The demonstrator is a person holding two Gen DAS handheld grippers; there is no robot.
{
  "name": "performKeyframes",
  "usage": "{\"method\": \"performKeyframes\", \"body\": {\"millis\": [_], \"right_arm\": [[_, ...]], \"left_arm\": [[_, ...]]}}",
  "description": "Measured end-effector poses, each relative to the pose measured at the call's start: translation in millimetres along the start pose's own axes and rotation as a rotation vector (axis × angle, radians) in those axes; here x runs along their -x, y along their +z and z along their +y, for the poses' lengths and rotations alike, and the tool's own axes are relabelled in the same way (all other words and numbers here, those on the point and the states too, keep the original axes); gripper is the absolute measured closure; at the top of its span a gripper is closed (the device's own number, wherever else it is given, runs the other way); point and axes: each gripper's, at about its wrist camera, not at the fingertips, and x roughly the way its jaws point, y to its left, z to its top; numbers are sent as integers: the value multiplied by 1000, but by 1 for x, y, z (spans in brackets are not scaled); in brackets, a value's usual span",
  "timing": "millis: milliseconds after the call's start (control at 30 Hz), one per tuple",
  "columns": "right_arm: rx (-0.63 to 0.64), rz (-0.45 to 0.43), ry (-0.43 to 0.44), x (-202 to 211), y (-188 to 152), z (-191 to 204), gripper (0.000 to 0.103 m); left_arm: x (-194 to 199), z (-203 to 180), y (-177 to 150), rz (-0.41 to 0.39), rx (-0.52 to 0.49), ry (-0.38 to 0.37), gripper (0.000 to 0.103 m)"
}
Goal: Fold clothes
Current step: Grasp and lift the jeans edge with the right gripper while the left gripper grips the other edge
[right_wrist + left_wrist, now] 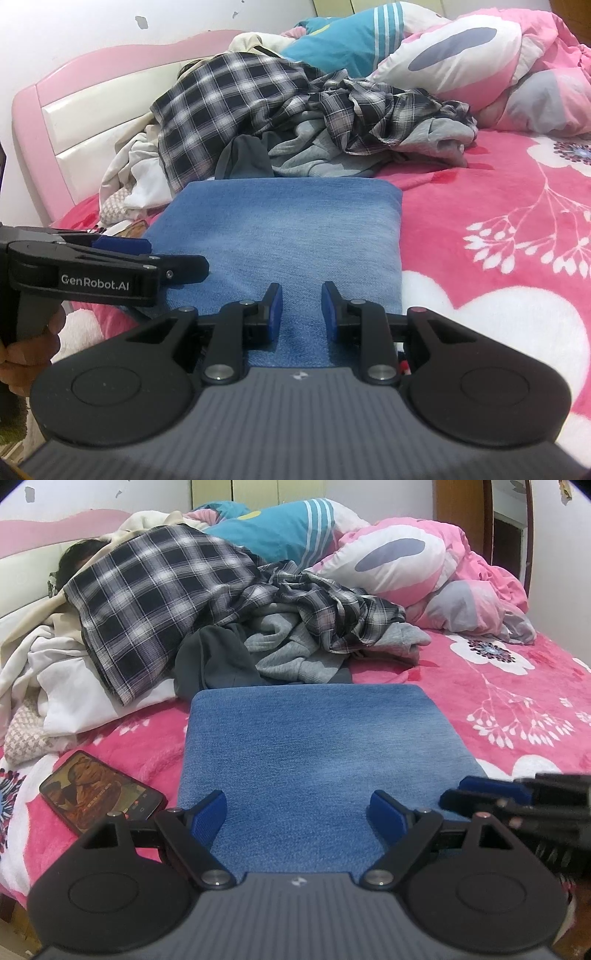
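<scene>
Folded blue jeans [317, 753] lie flat on the pink flowered bedspread [498, 709], also in the right wrist view [280, 236]. My left gripper [299, 805] is wide open and empty over the near edge of the jeans. My right gripper [301, 299] is open with a narrower gap, empty, over the jeans' near right part. The right gripper shows at the right edge of the left wrist view [491, 794]; the left gripper shows at the left of the right wrist view [147, 254].
A pile of unfolded clothes lies behind the jeans: a plaid shirt [147, 605], a grey sweatshirt [295, 646], white garments [55, 672]. A phone [99, 790] lies left of the jeans. A pink quilt [443, 576] and the pink headboard [74, 96] stand behind.
</scene>
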Motion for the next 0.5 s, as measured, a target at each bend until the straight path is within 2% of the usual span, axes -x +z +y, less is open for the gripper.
{"method": "performKeyframes", "body": {"millis": [67, 133, 167, 233, 333, 433, 500], "right_arm": [[-66, 18, 14, 7, 21, -11, 71], [-160, -67, -2, 27, 43, -32, 54], [-208, -104, -12, 36, 53, -44, 50], [-310, -111, -32, 47, 65, -69, 48], [-398, -56, -3, 53, 53, -88, 48], [-489, 58, 109, 48, 24, -95, 48], [-538, 110, 153, 45, 9, -95, 47]], "left_arm": [[1, 4, 0, -4, 7, -18, 17], [2, 7, -1, -10, 10, -37, 17], [2, 8, -2, -14, 9, -42, 17], [2, 8, -2, -20, 6, -43, 16], [2, 8, -4, -29, 8, -47, 16], [6, 12, -6, -43, 10, -74, 15], [10, 17, -7, -55, 15, -103, 15]]}}
